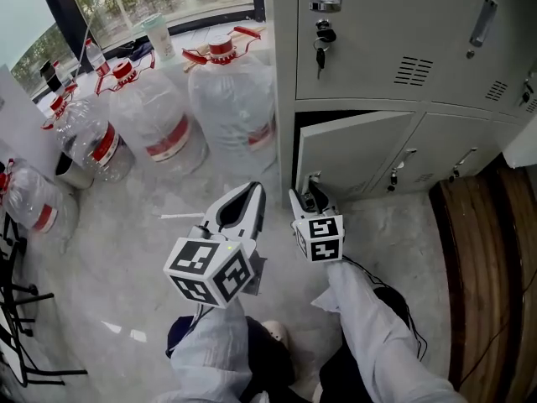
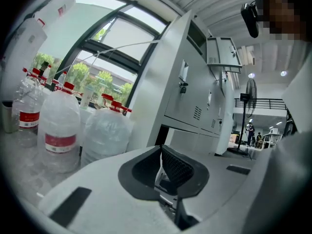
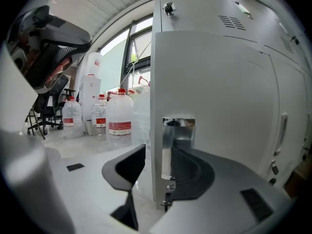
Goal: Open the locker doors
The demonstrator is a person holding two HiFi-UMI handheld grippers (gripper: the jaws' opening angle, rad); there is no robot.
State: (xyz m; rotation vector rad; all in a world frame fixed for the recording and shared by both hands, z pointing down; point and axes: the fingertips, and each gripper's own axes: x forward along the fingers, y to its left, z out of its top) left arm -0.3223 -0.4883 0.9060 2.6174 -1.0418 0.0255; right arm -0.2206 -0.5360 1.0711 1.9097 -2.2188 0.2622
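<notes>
The grey locker bank (image 1: 403,49) fills the upper right of the head view. Its lower left door (image 1: 352,154) stands ajar, with a dark gap along its top and left edges. My right gripper (image 1: 312,193) is at that door's free edge. In the right gripper view the door (image 3: 214,106) runs edge-on between the jaws, which are closed on it at the chrome handle plate (image 3: 178,130). My left gripper (image 1: 252,191) hovers just left of it over the floor, shut and empty (image 2: 161,150). A bunch of keys (image 1: 323,40) hangs from the upper door's lock.
Several large water bottles (image 1: 231,99) with red caps stand on the floor left of the lockers, close to the door's swing. Two more lower doors (image 1: 453,149) are closed. A brown wooden surface (image 1: 482,250) lies at the right. A person's legs are below me.
</notes>
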